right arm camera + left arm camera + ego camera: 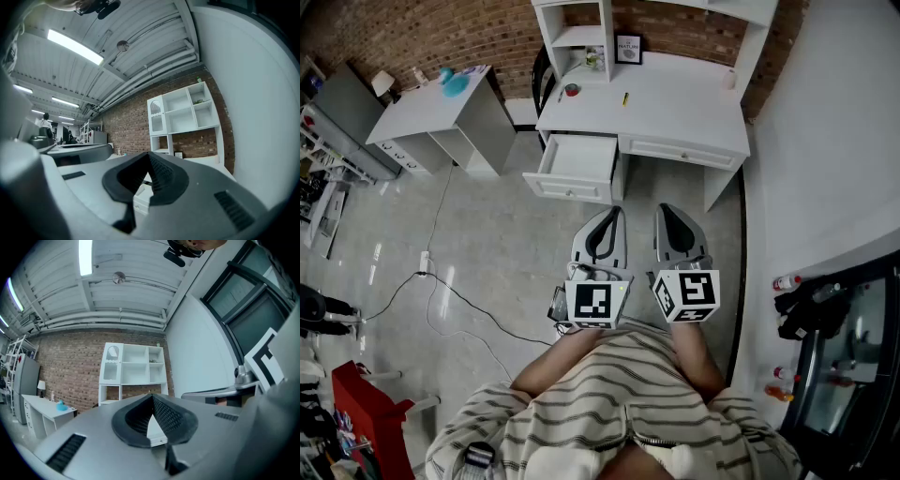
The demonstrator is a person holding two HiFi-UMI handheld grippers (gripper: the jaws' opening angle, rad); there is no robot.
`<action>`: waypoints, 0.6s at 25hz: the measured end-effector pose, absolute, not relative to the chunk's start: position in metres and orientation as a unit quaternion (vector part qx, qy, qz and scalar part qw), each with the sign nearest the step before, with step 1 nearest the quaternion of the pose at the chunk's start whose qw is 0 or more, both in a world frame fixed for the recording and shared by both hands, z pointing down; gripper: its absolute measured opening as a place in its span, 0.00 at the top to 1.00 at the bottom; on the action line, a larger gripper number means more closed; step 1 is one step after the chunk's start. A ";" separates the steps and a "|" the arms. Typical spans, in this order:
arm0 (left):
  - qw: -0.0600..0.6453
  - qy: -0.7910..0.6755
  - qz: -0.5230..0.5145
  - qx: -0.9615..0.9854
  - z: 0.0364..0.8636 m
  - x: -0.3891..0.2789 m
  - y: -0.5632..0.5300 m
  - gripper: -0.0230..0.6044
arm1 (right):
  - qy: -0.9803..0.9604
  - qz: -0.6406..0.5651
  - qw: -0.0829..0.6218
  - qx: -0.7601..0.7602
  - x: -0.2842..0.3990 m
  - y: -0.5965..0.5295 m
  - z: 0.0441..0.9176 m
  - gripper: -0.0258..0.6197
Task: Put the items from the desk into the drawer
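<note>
At the far left of the head view, a second white desk (431, 117) stands against the brick wall (394, 28) with a teal object (453, 82) on top. To its right is the main white desk (684, 108), well ahead of you across bare floor. Its left drawer (577, 161) is pulled out toward you. On the desktop above the drawer sits a small red round item (572, 90). Just right of it lies a thin yellow stick-shaped item (625, 97). Its long axis runs roughly front to back on the desk, and it is too small to tell which end is which. Behind it a small picture frame (628, 49) stands upright. You hold both tools close to your chest, side by side, pointing toward the desk. Your left gripper (609, 220) (152, 401) has its jaws pressed together at the tips with nothing between them. Your right gripper (670, 220) (149, 159) is the same, jaws together and empty.
</note>
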State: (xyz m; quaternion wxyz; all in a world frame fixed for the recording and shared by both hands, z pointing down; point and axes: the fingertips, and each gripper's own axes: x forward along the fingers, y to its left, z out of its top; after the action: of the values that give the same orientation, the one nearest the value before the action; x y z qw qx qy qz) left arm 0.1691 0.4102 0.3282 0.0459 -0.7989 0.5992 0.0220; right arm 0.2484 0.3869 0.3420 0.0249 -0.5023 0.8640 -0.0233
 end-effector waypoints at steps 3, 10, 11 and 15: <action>0.054 0.596 0.022 -0.801 0.326 0.168 0.404 0.96 | 0.865 -0.016 0.030 -0.501 0.245 0.380 0.339 0.94; 0.047 0.595 0.024 -0.802 0.331 0.164 0.400 0.96 | 0.865 -0.023 0.030 -0.500 0.242 0.377 0.345 0.94; 0.046 0.594 0.025 -0.803 0.332 0.162 0.400 0.96 | 0.867 -0.028 0.030 -0.497 0.240 0.376 0.347 0.94; 0.041 0.592 0.024 -0.805 0.335 0.154 0.404 0.96 | 0.870 -0.045 0.029 -0.490 0.231 0.379 0.351 0.94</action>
State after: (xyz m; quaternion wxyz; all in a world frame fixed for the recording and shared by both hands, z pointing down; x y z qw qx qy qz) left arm 0.1538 0.4037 0.3346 0.0410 -0.8046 0.5918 0.0242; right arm 0.2310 0.3787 0.3514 0.0286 -0.4901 0.8700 -0.0451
